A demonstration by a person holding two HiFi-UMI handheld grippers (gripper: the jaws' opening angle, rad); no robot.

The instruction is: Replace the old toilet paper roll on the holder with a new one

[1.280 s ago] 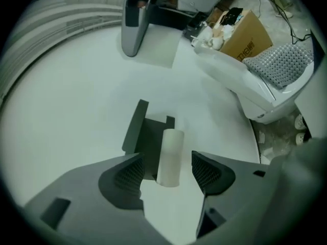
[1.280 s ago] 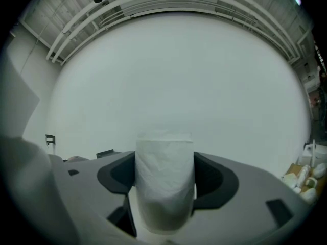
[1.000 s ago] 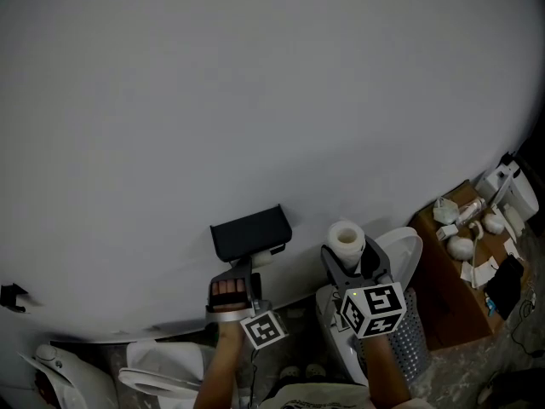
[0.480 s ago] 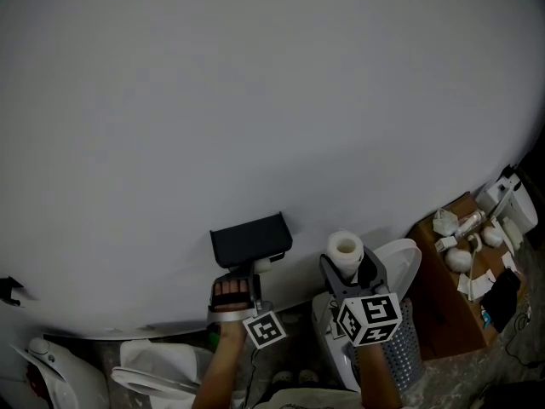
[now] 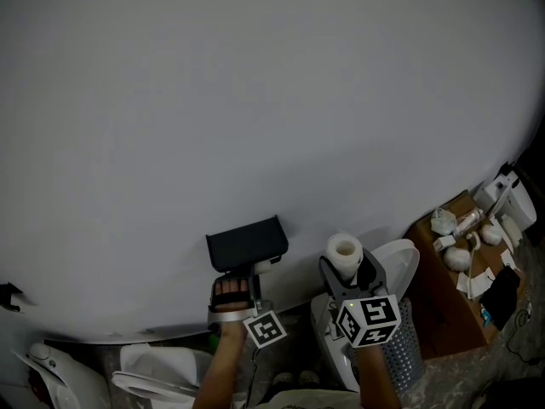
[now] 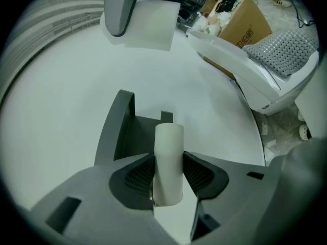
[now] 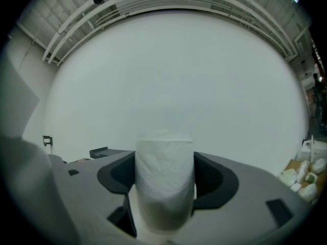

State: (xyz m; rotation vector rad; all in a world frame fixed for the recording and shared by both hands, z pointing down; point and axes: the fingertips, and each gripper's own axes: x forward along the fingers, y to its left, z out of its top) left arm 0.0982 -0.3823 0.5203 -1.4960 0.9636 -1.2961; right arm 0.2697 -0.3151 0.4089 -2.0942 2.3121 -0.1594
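Observation:
The dark toilet paper holder (image 5: 247, 243) hangs on the pale wall. My left gripper (image 5: 253, 271) reaches in just under it. Its jaws have just been closing, and the pads now press on both sides of the thin, bare old roll core (image 6: 168, 162), which stands upright in front of the holder's bracket (image 6: 122, 131). The left gripper (image 6: 168, 175) is shut on that core. To the right, my right gripper (image 5: 349, 275) is shut on the full new toilet paper roll (image 5: 344, 253), held upright. The new roll (image 7: 164, 180) fills the gap of the right gripper (image 7: 164, 188).
A white toilet (image 5: 400, 267) stands behind the right gripper, with a perforated metal bin (image 5: 404, 352) below it. At the far right is a cardboard box (image 5: 447, 288) holding small white items. Another white fixture (image 5: 145, 373) is at the lower left.
Both grippers keep their places under the holder and beside it. The head view has shifted slightly, so holder and roll sit a little lower in the picture.

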